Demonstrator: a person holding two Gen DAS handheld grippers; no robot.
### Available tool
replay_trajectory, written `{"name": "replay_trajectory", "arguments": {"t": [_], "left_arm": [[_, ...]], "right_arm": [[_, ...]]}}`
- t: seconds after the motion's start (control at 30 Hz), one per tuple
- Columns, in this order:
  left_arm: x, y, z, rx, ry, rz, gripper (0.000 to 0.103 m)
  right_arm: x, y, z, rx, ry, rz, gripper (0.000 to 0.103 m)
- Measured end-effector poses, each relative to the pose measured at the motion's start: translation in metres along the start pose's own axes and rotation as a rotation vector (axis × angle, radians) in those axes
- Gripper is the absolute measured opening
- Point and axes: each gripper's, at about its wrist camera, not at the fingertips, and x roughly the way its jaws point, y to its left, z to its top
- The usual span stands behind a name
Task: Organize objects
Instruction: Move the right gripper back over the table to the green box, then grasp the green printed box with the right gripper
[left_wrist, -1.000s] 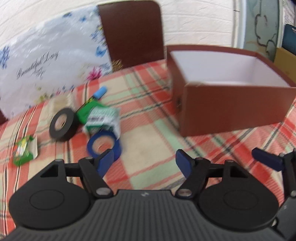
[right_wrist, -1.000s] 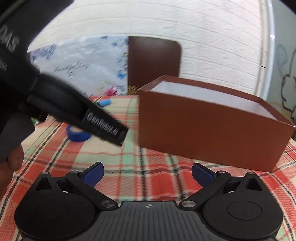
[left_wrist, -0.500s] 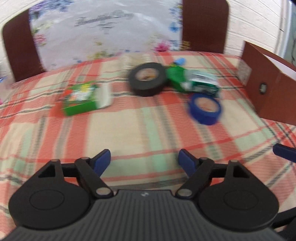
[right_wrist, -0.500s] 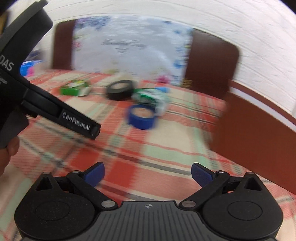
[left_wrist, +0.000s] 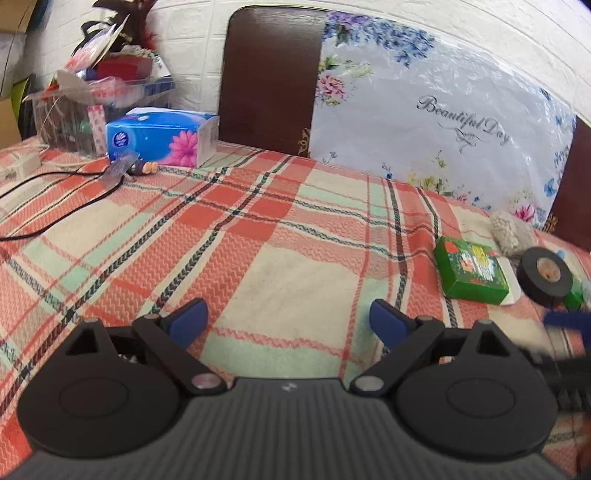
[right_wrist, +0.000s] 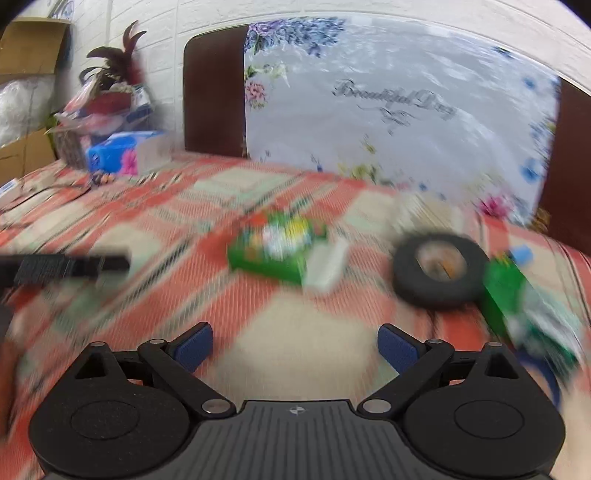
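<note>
Nearest in the left wrist view, the left hand-held gripper (left_wrist: 286, 319) hangs over the plaid table (left_wrist: 258, 236) with its blue fingers (left_wrist: 188, 319) wide apart and still spreading, nothing between them, only bare cloth beneath. To its right, a little farther, a green box (left_wrist: 471, 273) lies flat on the table, and just right of it a black tape roll (left_wrist: 546, 271) stands tilted on its edge. Beyond those two sits a small pale bag of pellets (left_wrist: 511, 232). At the far left edge are a blue tissue box (left_wrist: 162, 136) and, behind it, a clear bin of clutter (left_wrist: 92, 99). A dark chair back (left_wrist: 271, 74) and a flowered plastic package (left_wrist: 443, 107) stand past the far edge.

The right wrist view is heavily blurred. The right hand-held gripper (right_wrist: 295, 347) also has its fingers apart and empty. Farther off lie the green box (right_wrist: 275, 245) at centre and the black tape roll (right_wrist: 439, 275) to the right, with a green packet (right_wrist: 506, 288) touching the roll's right side.
</note>
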Motion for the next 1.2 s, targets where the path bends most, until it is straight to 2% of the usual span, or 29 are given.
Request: {"name": "replay_trajectory", "arguments": {"t": [0.13,0.27,0.33,0.4,0.57,0.8,1.0,1.03,1.1,1.13,1.2], "left_arm": [[0.001,-0.001,0.000,-0.012,-0.002,-0.008,0.096],[0.001,-0.006,-0.002,-0.007,-0.004,-0.008,0.096],[0.001,-0.006,-0.002,-0.007,-0.004,-0.007,0.096],[0.001,-0.006,-0.002,-0.006,-0.003,-0.008,0.096],[0.002,-0.006,-0.001,-0.002,0.001,-0.007,0.096],[0.003,-0.008,-0.001,0.020,0.013,0.003,0.097],[0.004,-0.021,-0.004,0.104,0.043,0.052,0.100],[0.004,-0.026,-0.004,0.129,0.057,0.077,0.100],[-0.004,-0.040,-0.006,0.159,0.071,0.111,0.098],[-0.012,-0.049,-0.008,0.143,0.087,0.078,0.098],[-0.032,-0.072,-0.015,0.076,0.116,-0.059,0.098]], "right_arm": [[0.031,0.004,0.021,0.021,-0.015,-0.013,0.100],[0.051,0.003,0.028,0.045,0.032,-0.027,0.099],[0.049,0.003,0.027,0.043,0.022,-0.027,0.088],[0.042,0.002,0.024,0.037,0.010,-0.027,0.066],[0.012,0.000,0.004,0.009,0.012,-0.019,0.064],[-0.078,-0.025,-0.061,0.002,0.006,-0.032,0.064],[-0.159,-0.080,-0.119,0.150,0.006,-0.189,0.066],[-0.170,-0.089,-0.127,0.172,0.008,-0.223,0.068],[-0.187,-0.103,-0.142,0.212,0.021,-0.290,0.093],[-0.195,-0.108,-0.149,0.228,0.018,-0.303,0.094],[-0.205,-0.112,-0.159,0.235,0.010,-0.314,0.096]]}}
